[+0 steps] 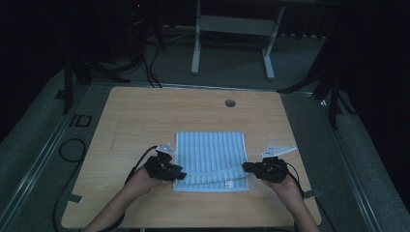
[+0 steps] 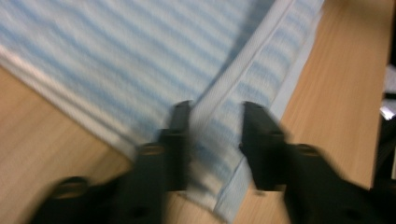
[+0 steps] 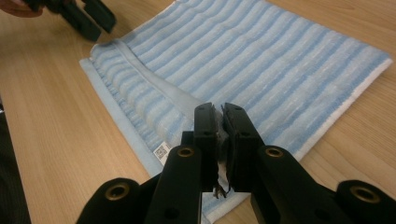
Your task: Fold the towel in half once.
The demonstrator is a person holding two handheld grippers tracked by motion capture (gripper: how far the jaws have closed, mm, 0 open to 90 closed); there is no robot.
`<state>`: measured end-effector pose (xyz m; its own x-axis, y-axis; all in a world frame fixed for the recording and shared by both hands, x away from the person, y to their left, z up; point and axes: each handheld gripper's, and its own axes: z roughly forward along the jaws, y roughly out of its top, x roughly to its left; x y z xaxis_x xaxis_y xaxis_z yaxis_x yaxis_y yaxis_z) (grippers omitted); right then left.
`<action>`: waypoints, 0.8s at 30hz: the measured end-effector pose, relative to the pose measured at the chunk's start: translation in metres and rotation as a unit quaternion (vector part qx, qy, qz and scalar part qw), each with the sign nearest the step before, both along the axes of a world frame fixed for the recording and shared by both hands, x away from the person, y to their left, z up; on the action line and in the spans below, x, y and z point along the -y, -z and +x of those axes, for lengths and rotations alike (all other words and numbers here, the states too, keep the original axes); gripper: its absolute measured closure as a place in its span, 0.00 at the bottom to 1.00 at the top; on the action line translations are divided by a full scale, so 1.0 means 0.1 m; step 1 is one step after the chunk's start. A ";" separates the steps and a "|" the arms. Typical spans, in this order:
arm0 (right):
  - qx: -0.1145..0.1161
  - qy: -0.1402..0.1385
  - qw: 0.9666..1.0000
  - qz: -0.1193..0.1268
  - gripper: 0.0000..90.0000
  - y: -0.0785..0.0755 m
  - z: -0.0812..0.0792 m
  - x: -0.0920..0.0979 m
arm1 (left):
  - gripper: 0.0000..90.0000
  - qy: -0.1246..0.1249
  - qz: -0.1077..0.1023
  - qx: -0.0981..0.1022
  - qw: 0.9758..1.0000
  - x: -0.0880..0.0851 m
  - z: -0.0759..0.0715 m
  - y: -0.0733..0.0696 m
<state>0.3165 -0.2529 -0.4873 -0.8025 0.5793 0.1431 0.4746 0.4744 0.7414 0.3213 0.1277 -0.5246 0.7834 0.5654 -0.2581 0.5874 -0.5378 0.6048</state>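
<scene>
high view: the towel [image 1: 210, 159] lies flat on the desk [image 1: 145, 116], a little toward the near edge and about midway between the left and right edges. it looks already folded at least once, since a doubled layer shows along its near side. your left claw [image 1: 180, 174] is at the towel's near left corner and your right claw [image 1: 246, 167] at its near right corner, and between them the near hem is lifted into a low ridge.

right gripper view: your right claw [image 3: 218, 122] is pinched together on the towel's corner, with cloth bunched between the pads, so that grip looks made. the towel's label [image 3: 161, 150] lies just beside it on the lower layer.

left gripper view: your left claw [image 2: 215, 135] straddles the raised hem of the towel [image 2: 140, 56], jaws still apart with a gap on one side. the picture is blurred, so i can't say the pads press the cloth; i'd count that grip as not finished.

judging by this, the work is early in a new fold: both corners reached, one gripped, one about to be. what's left is closing your left claw, lifting the near edge evenly, carrying it over toward the far edge of the towel, laying it down square and letting go. watch that the left corner doesn't slip out and skew the fold.
</scene>
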 end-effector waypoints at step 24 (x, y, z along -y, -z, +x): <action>-0.009 -0.036 0.999 0.021 0.91 -0.10 -0.34 0.04 | 0.75 0.057 -0.034 0.066 0.996 -0.17 -0.37 -0.31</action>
